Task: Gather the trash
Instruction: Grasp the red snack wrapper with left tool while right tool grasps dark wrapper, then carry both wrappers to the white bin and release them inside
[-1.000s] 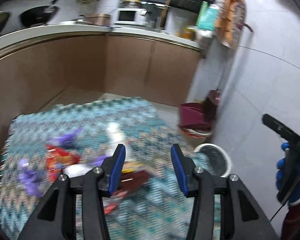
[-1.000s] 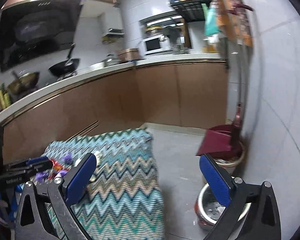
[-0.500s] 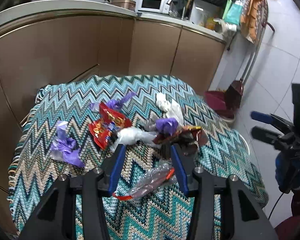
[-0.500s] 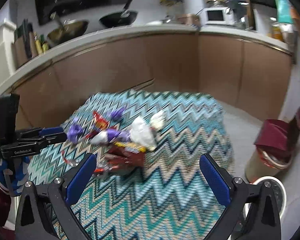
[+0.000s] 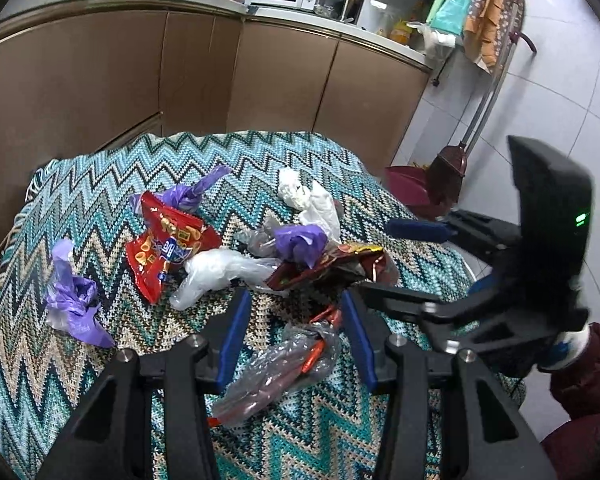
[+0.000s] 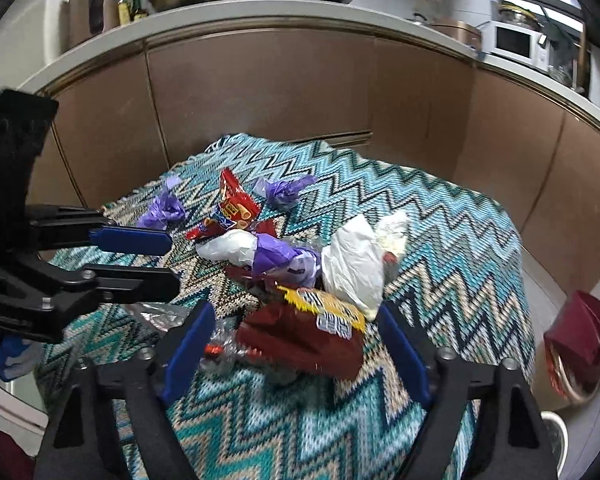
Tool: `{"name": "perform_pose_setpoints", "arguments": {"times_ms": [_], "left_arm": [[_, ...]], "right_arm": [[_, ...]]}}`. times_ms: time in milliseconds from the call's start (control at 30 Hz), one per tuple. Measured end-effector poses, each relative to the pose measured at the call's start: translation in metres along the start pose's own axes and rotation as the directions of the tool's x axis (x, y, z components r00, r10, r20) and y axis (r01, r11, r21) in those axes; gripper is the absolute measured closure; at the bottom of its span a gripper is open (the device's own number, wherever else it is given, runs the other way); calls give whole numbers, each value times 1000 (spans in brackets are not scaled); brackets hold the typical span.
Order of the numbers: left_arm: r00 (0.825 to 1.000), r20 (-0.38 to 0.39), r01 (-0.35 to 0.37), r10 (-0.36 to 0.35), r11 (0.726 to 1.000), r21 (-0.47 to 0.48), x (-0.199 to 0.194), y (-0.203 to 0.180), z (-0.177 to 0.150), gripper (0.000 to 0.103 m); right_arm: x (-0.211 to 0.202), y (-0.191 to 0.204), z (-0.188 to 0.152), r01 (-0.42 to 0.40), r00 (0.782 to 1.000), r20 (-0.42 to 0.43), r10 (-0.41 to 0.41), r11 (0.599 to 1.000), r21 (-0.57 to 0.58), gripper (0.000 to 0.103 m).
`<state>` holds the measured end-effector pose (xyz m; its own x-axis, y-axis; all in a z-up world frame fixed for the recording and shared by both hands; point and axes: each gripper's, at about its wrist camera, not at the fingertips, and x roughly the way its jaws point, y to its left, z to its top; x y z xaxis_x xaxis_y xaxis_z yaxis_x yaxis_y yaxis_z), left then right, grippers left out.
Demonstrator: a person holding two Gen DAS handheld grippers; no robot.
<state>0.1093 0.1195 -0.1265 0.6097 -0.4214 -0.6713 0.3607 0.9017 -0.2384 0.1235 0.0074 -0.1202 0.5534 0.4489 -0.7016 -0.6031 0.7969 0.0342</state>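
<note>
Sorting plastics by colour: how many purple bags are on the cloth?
3: one at the left edge, one behind the red snack bag, one mid-pile on the dark wrapper. More could hide under the pile.

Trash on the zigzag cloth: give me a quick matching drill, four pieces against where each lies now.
Things:
1. clear wrapper
2. dark red bag
3. red snack bag
4. white tissue

Places:
A. between the right gripper fingers
B. far side of the pile
C. between the left gripper fingers
D. left of the white plastic bag

Pairs: 1-C, 2-A, 3-D, 4-B
</note>
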Motion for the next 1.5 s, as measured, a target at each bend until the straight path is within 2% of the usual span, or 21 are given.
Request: {"name": "perform_pose_setpoints", "arguments": {"times_ms": [33, 133, 200, 267, 433, 633, 800, 867, 900, 967, 1100, 1267, 1400, 1500], "left_arm": [[1000, -1, -3, 3, 1000, -8, 0, 2, 0, 58], [1000, -6, -19, 19, 1000, -22, 0, 8, 1, 58], [1000, -9, -28, 27, 999, -32, 0, 12, 1, 58], [999, -9, -46, 46, 998, -39, 1, 18, 3, 58], [991, 4, -130, 131, 989, -71, 6, 36, 14, 58], [975, 1, -222, 224, 969, -107, 24, 57, 33, 58], [955, -74, -295, 287, 945, -140, 58, 76, 43, 59], [949, -108, -311, 297, 938, -151, 71, 81, 43, 68], [949, -126, -309, 290, 937, -163, 77, 83, 43, 80], [947, -139, -313, 291, 933, -176, 82, 87, 42, 84], [944, -117, -323, 307, 932, -164, 75, 82, 40, 90], [941, -41, -337, 335, 925, -175, 40, 72, 49, 91], [944, 20, -321, 330, 931, -174, 15, 54, 63, 91], [962, 57, -258, 268, 956, -140, 7, 22, 75, 91]], "right_arm": [[4, -1, 0, 0, 1000, -10, 0, 1000, -3, 33], [17, -10, -4, -1, 999, -34, 1, 1000, 6, 51], [20, -17, -7, -13, 999, -36, 14, 1000, 26, 71], [21, -23, -10, -24, 999, -33, 26, 999, 46, 83], [10, -32, -17, -43, 999, 2, 43, 996, 81, 92], [-21, -42, -24, -73, 995, 75, 64, 990, 124, 92], [-45, -45, -29, -109, 988, 120, 93, 984, 140, 92], [-54, -43, -30, -115, 987, 128, 98, 984, 134, 92], [-58, -42, -31, -117, 987, 129, 100, 984, 132, 92], [-65, -41, -33, -120, 985, 138, 102, 984, 130, 92], [-78, -43, -38, -116, 983, 160, 92, 982, 150, 92], [-101, -55, -50, -79, 980, 195, 41, 978, 193, 92], [-129, -76, -65, -15, 974, 224, -45, 965, 261, 92], [-150, -100, -81, 74, 965, 213, -153, 938, 339, 92]]}}
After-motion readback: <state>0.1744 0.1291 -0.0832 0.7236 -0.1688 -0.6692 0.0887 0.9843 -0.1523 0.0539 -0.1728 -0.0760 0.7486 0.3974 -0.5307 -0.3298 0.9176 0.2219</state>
